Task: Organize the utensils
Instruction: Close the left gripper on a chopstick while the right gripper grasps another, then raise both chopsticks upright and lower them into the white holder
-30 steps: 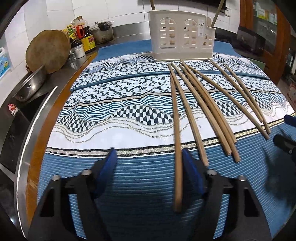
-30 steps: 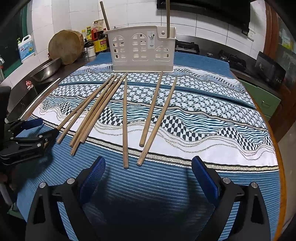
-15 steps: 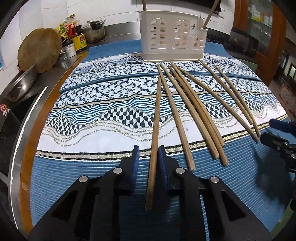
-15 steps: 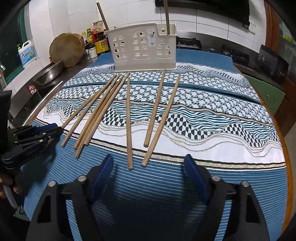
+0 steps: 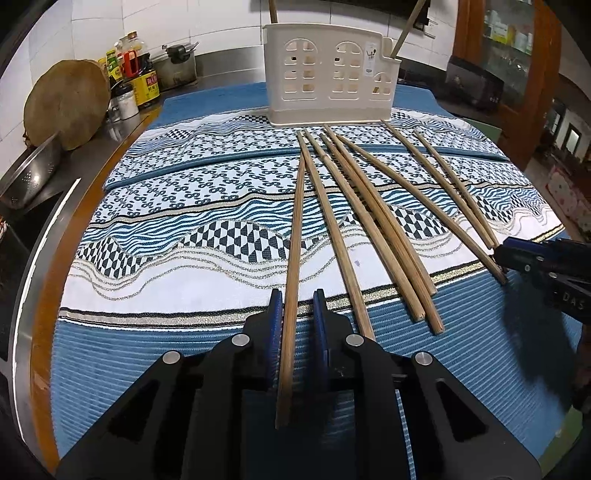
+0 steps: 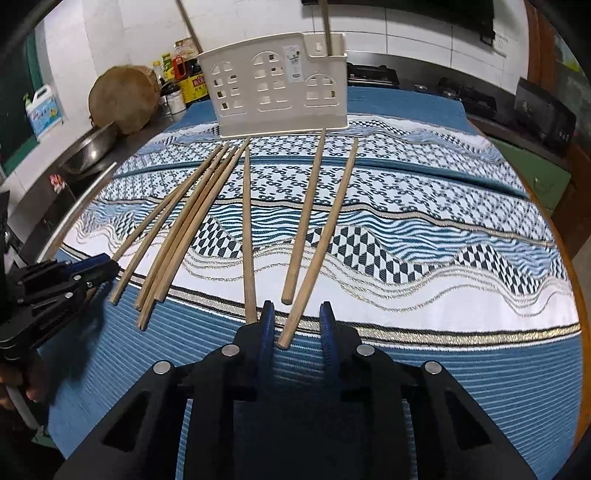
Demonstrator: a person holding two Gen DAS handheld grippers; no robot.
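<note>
Several wooden chopsticks (image 5: 369, 206) lie fanned on a patterned blue and white cloth in front of a cream plastic holder (image 5: 332, 74) (image 6: 280, 85). Two more chopsticks (image 5: 406, 26) stand in the holder. My left gripper (image 5: 297, 302) is closing around the leftmost chopstick (image 5: 295, 229). That stick rests against the left pad, and cloth shows between it and the right pad. My right gripper (image 6: 297, 314) is closing too, with the near end of the rightmost chopstick (image 6: 325, 236) just inside its tips and a gap on the right. Each view shows the other gripper at its edge (image 5: 498, 254) (image 6: 110, 264).
A round wooden block (image 5: 66, 107), sauce bottles (image 5: 136, 77) and a metal colander (image 5: 29, 173) crowd the counter at the left. A black appliance (image 5: 472, 85) stands at the back right. The table's wooden rim (image 5: 48, 258) curves along the left.
Both pairs of jaws have narrowed from wide open. The leftmost chopstick swung in between the left jaws. The right gripper edged forward until the rightmost chopstick's end lay between its tips.
</note>
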